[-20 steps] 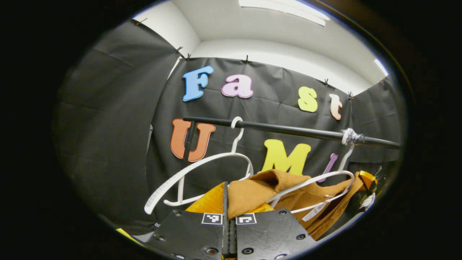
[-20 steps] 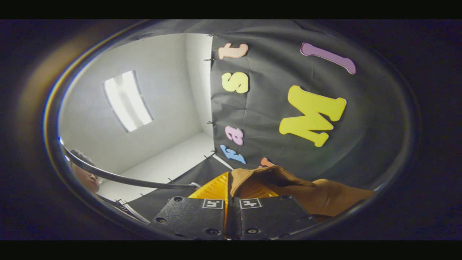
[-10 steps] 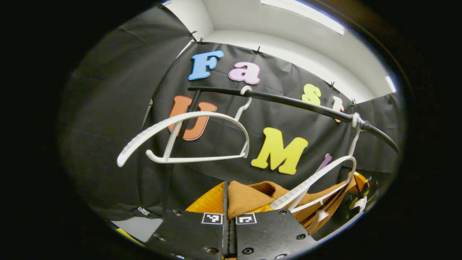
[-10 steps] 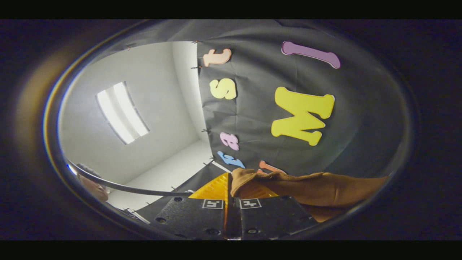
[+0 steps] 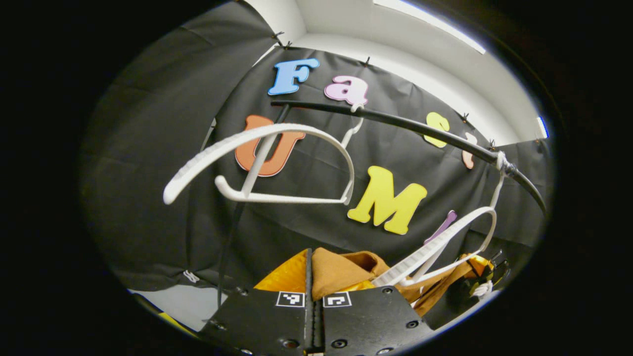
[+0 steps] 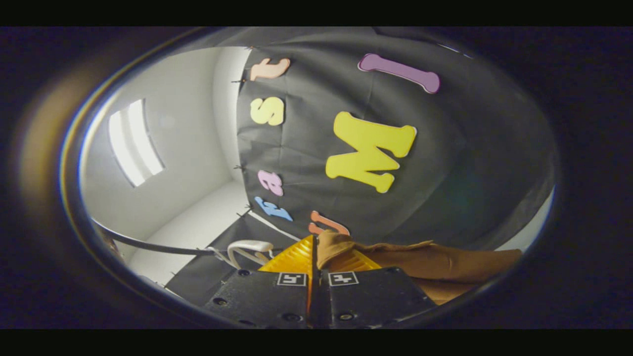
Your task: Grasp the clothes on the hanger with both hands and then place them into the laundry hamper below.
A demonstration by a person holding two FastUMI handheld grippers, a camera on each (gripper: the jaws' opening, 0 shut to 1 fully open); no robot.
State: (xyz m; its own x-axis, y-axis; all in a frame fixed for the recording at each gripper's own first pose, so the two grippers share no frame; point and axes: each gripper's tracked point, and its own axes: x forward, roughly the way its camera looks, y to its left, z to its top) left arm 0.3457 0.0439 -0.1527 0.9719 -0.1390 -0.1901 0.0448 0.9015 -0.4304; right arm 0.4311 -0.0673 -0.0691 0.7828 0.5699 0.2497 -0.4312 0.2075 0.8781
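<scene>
Rail (image 5: 420, 131) risen in view; two hangers (image 5: 277, 163), one garment (image 5: 341, 269).

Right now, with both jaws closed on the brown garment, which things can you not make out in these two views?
- Laundry hamper: below both cameras, which look upward.
- Brown garment: its lower part is cut off behind the left gripper in the left gripper view and behind the right gripper in the right gripper view.
- Second hanger: the garment hides whether cloth still hangs on it.
- Rail: its far end is cut off in the left gripper view.
</scene>
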